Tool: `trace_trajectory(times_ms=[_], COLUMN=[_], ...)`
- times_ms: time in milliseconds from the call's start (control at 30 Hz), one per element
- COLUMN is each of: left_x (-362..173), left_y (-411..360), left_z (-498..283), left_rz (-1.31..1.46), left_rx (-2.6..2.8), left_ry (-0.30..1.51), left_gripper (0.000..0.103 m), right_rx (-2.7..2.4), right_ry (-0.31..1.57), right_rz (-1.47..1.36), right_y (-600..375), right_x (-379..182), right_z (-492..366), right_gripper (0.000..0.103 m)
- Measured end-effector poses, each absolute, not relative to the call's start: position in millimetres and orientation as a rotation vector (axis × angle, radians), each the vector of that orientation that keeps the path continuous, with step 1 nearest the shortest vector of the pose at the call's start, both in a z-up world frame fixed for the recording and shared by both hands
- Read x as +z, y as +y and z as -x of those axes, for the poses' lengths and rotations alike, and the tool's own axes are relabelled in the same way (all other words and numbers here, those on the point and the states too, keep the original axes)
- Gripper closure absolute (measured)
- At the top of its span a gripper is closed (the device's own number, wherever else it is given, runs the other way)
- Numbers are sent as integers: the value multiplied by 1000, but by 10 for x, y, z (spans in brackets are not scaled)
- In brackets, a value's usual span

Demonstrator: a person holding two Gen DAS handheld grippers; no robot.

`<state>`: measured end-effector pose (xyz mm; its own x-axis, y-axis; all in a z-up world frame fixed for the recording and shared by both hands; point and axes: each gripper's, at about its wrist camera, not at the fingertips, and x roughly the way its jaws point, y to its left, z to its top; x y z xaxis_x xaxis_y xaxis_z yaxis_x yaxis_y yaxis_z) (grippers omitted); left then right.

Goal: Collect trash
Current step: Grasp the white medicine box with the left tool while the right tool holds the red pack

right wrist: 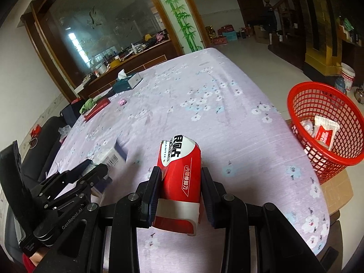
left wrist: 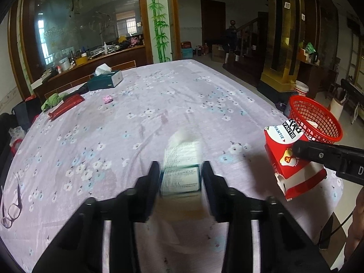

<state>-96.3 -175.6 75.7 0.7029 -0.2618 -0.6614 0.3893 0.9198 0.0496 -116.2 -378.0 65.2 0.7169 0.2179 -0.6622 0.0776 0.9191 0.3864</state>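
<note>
- Left wrist view: left tongs (left wrist: 180, 177) pinching a white and teal carton (left wrist: 180, 179), motion-blurred, lifted just above the surface (left wrist: 159, 104) with its lilac flowered cloth.
- Same view, at right: right tongs (left wrist: 298, 151) gripping a red and white box (left wrist: 289, 157), tilted, held above the surface's right edge.
- Beyond that box: red mesh basket (left wrist: 318, 118), off the surface's right side, lower than the cloth.
- Far left of surface: teal tissue box (left wrist: 105, 79), flat red pack (left wrist: 66, 107) with a green cloth (left wrist: 53, 101) beside it, small pink object (left wrist: 107, 99) lying apart.
- Near left edge: pair of glasses (left wrist: 12, 207), folded open on the cloth.
- Right wrist view: right tongs (right wrist: 180, 182) clamped on both sides of the red and white box (right wrist: 182, 177), its crumpled top pointing away from the camera.
- At left in this view: left tongs (right wrist: 91, 166) holding the white and teal carton (right wrist: 111, 158), barcode showing, blurred.
- At right: red mesh basket (right wrist: 325, 122) with a few wrappers (right wrist: 323, 134) inside, resting on a brown cardboard box (right wrist: 336, 188) beside the surface.
</note>
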Motion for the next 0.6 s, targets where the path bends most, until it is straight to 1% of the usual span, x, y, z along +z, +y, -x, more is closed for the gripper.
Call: trace_trajectory(times_ms=[200,300,367,433,500,600], left_x=[752,692,647,610,574,503], left_y=[-1869,-1806,-1714,-1609,-1552,-1530], left_z=[926,828,764,736,757,775], left_rz=[-209,-175,-125,-82,-82,-101], left_rx=[-378,-384,-407,-420,-395,-373], left_ry=[703,755,807,843,846,866], left_gripper=[69,69,67,49,38,37], right_rx=[60,52,50,50,51,57], right_ry=[764,762,761,759,760,761], right_rz=[-426,-431,-439,-440,-446,-448], right_y=[-3914,-3964,-3988,-4000,-4007,-3993], right_x=[668,672,675,678,674,669], right_z=[1192,1208,1216,1215,1205,1205], right_gripper=[66,66,66,66,66,66])
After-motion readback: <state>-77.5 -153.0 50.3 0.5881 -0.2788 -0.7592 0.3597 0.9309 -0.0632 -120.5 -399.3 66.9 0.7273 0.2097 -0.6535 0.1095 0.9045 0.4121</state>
